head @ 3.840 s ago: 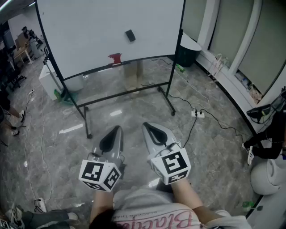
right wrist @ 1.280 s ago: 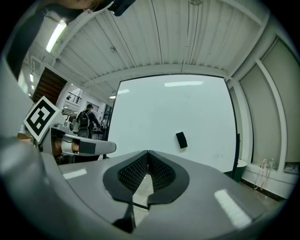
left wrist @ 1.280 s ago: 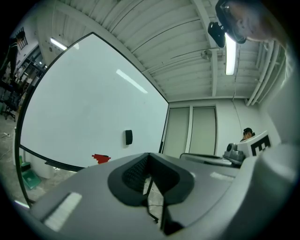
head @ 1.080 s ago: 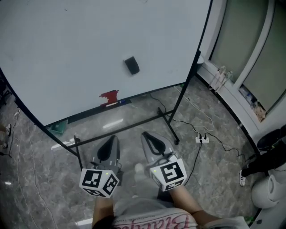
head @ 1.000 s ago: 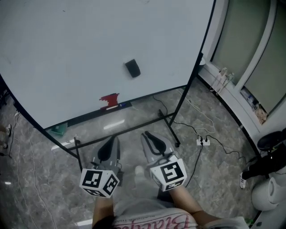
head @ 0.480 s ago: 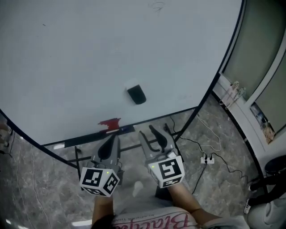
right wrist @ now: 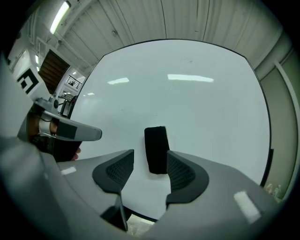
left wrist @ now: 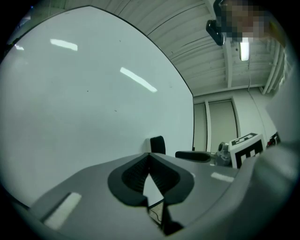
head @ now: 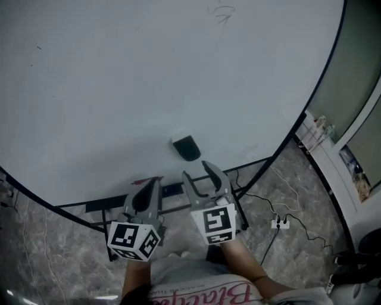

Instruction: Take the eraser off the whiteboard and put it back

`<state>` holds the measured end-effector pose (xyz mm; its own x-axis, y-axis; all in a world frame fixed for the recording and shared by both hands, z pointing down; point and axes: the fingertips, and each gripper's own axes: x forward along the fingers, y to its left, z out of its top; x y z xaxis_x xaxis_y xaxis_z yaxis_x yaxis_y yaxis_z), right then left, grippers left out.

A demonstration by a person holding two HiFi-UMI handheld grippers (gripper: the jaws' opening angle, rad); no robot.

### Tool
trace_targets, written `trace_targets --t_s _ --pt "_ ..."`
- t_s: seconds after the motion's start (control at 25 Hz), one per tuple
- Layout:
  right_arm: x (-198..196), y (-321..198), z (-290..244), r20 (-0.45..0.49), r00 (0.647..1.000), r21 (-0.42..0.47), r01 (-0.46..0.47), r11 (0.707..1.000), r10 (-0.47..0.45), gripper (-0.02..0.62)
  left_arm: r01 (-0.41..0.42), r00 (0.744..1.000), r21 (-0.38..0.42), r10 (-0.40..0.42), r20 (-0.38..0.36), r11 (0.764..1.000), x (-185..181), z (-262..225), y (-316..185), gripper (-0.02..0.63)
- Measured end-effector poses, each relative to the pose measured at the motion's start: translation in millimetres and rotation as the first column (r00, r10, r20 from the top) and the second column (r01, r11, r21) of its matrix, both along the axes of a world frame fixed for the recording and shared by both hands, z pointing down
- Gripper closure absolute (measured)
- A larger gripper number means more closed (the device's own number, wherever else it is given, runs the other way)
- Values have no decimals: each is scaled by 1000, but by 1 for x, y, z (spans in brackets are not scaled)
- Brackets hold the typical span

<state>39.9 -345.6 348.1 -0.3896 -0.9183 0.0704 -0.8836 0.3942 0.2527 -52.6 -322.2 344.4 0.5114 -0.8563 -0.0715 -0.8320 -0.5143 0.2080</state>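
Left gripper [head: 153,180] low by board frame, jaws pinched together, empty; right gripper [head: 196,169] just short of eraser [head: 186,148], jaws opening, eraser lined up ahead of gap, pads not on it; eraser stuck on whiteboard [head: 149,71], lower middle; task barely begun, I judge: grasp, lift-off, return all left; marker tray [head: 98,206] partly hidden behind grippers; scribble [head: 221,13] near top unreadable.
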Motion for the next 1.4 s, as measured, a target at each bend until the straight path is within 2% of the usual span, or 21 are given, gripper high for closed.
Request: trace_targets --t_s 0.36,0.52,0.76,1.04,1.16,1.4 --pt "-8 -48 -3 -119 988 38 -90 995 94 354 -23 1000 -3 23 -10 1000 -7 -5 -33 607" --pt "-10 -60 -2 -148 984 47 -98 994 104 354 -40 999 -12 40 -11 999 -7 -2 -40 607" --pt "-8 -68 -3 -133 981 62 -135 989 143 365 -48 999 -19 48 -13 999 -10 0 -48 607" --pt "-9 -53 -5 -125 985 37 -119 992 122 370 -58 998 -20 58 -9 998 -8 -3 -45 607" --pt "-10 -38 -3 -83 993 10 -89 996 89 370 -66 998 -30 66 -9 997 -5 1 -39 607" --pt "-7 -5 -3 90 996 -78 -18 997 25 370 -86 996 -37 86 -7 996 5 3 -23 607"
